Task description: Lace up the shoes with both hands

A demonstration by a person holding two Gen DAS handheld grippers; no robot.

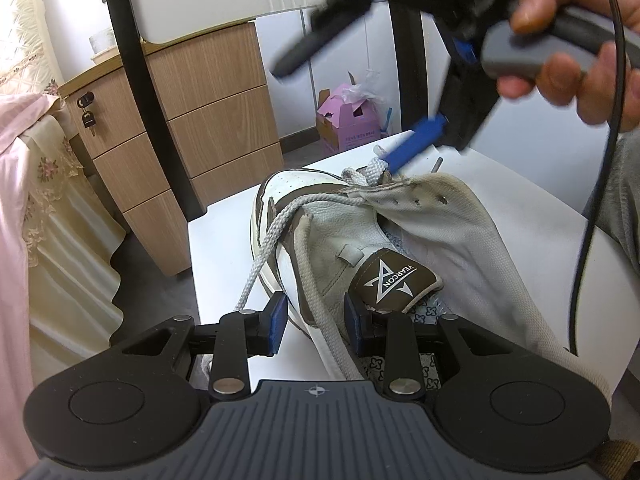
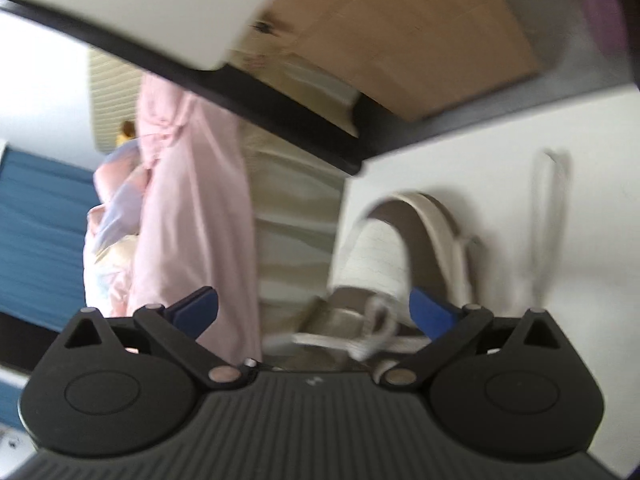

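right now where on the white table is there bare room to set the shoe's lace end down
Bare strip of table left of the shoe, up to the table's edge; more bare top beyond the toe, beside the loose lace. Crowded over the eyelets, where the right hand-held gripper hovers.

Sneaker (image 1: pixel 320 240) on surface (image 1: pixel 216 264), lace (image 1: pixel 260 256) trailing off its left side, drawer cabinet (image 1: pixel 192 128) behind-left, cardboard box (image 1: pixel 348 120) on floor behind
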